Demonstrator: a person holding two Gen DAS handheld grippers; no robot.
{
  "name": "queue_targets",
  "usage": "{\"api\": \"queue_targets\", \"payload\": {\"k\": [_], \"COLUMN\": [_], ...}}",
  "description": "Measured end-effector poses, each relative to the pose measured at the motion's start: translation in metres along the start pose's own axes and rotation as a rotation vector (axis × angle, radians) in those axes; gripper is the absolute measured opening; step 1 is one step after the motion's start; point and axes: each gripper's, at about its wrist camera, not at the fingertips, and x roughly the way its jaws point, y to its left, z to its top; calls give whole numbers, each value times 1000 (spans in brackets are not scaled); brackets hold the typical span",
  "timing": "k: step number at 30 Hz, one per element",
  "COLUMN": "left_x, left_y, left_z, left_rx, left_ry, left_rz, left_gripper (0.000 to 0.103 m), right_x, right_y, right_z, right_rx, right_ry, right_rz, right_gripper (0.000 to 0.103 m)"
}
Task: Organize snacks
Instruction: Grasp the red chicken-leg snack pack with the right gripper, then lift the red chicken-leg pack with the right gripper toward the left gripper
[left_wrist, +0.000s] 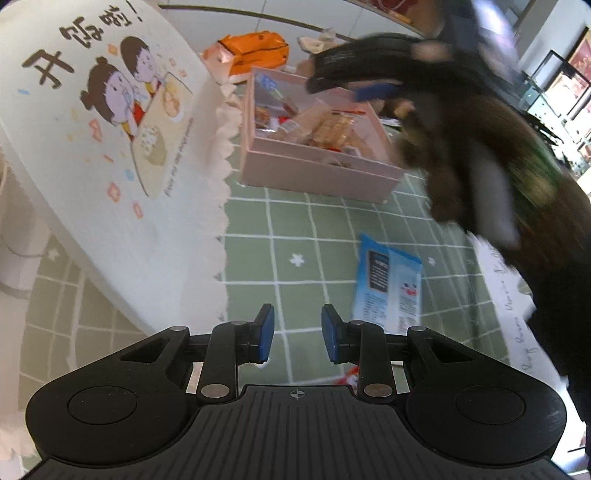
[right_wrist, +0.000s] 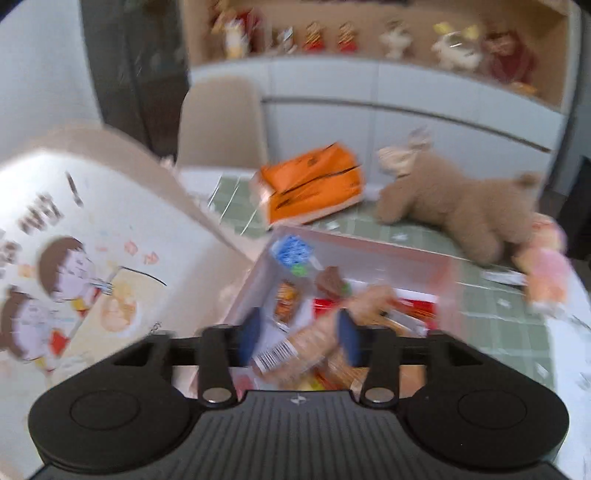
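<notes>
I hold my left gripper (left_wrist: 297, 334) low over the green checked tablecloth (left_wrist: 266, 229), its blue pads apart with nothing between them; I judge it waits there because the blue snack packet (left_wrist: 388, 284) lies flat on the cloth just ahead and to its right, outside the box and seemingly next to be collected. My right gripper (right_wrist: 299, 334) hangs over the near end of the pink box (right_wrist: 373, 249), fingers spread; a pale cracker packet with a barcode (right_wrist: 291, 350) shows between them, but the frame is blurred and I cannot say whether the pads touch it or it merely lies below in the box. From the left wrist view the same gripper appears as a dark smear above the box, so I read it as busy at the container. The box is open, its illustrated lid (left_wrist: 110, 122) tipped up and back on the left side, presumably to keep the mouth free. Inside I see a loose heap: a blue-and-white wrapper (right_wrist: 291, 251) at the far end, an orange-printed packet (right_wrist: 286, 301), something red (right_wrist: 413, 306) and several clear cracker sleeves. Behind the box sit an orange tissue pack (right_wrist: 310, 184) and a brown plush toy (right_wrist: 454, 206) on the cloth, apart from the snacks.
</notes>
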Motion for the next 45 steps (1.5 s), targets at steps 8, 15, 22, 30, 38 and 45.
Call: {"api": "queue_targets", "payload": {"k": [8,15,22,30,38,45], "left_x": [9,11,21,41,54,65], "left_y": [21,34,-13,-56,-73,-101], "left_z": [-44,-63,-43,-46,-32,-23], "left_rx": [-135,-207,-44,70,111,139], "left_ry": [172,215,195,222,154,166], "left_rz": [-53,55,90,72,-18,-83], "left_gripper": [31,31,31,31,31,31], "right_x": [-83,-117,-116,-147,-161,-167], "right_y": [-21,35,78,-1,-84,-109], "right_z": [-143,-225,-249,-252,-256,-266], "right_rx": [0,-52,-212,-61,179,266], "right_ry": [223,297,276,280,230,211], "right_rz": [44,217,134,33,-155,-178], "right_gripper": [71,72,77,54,60,70]}}
